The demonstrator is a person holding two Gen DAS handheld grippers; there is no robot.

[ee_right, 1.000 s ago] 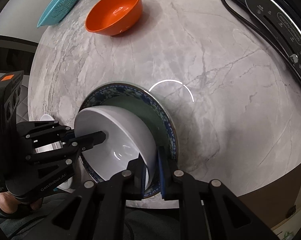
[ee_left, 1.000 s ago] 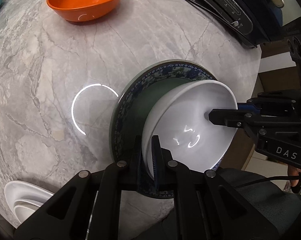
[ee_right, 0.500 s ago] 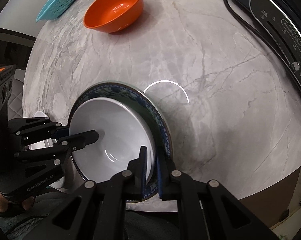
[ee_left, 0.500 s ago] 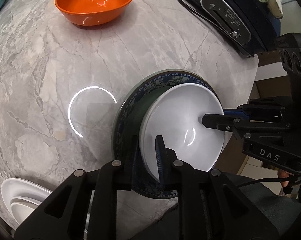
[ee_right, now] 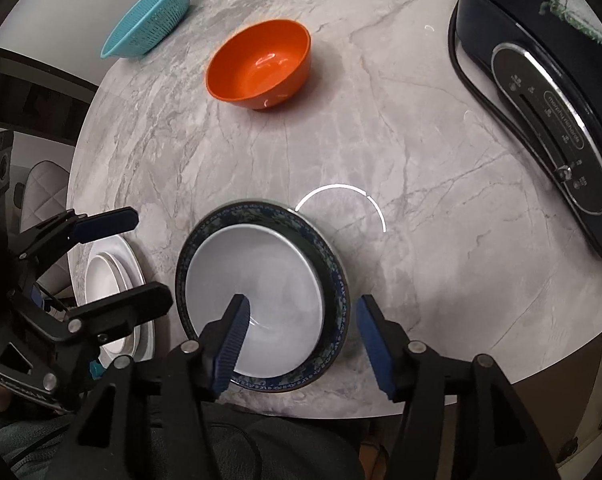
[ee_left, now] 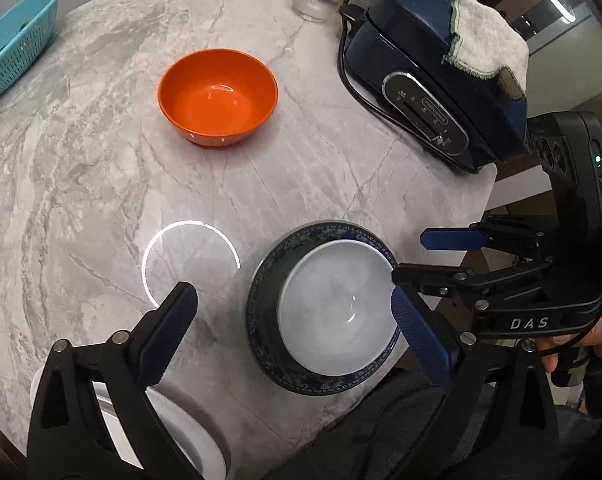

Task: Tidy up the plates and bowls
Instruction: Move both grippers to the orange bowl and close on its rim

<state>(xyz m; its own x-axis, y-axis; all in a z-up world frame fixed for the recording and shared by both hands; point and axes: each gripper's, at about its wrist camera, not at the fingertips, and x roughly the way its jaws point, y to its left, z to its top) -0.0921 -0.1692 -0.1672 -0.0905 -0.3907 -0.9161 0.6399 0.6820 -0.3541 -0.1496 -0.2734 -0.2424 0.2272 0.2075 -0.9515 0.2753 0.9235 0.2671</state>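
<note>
Grey marble makes up the counter (ee_left: 81, 184), and it carries bowls and plates.

At the near edge sits the blue plate (ee_right: 333, 280) with the white bowl (ee_right: 269, 280) resting inside it. Both sit flat, and nothing grips them now.

The left gripper (ee_left: 293, 332) has just been opening, and its fingers (ee_left: 169, 332) stand wide apart above the counter with nothing between them. The right gripper (ee_right: 301, 336) has just been opening too. Its fingers (ee_right: 231, 344) stand partly apart over the near rim of the bowl and plate, and they do not press on it.

By the near left corner lies a stack of white plates (ee_right: 109, 280), just beside the blue plate.

Farther back, near the middle, stands the orange bowl (ee_left: 217, 96), well apart from the others. A teal basket (ee_left: 15, 40) sits at the far left edge. A dark machine (ee_left: 433, 92) with a cloth (ee_left: 485, 48) on top fills the far right side.

I think the white bowl has been set down and let go, so this step looks done. The orange bowl likely comes next. One gripper would need to reach far across, pinch its rim, and carry it back to the white bowl.
</note>
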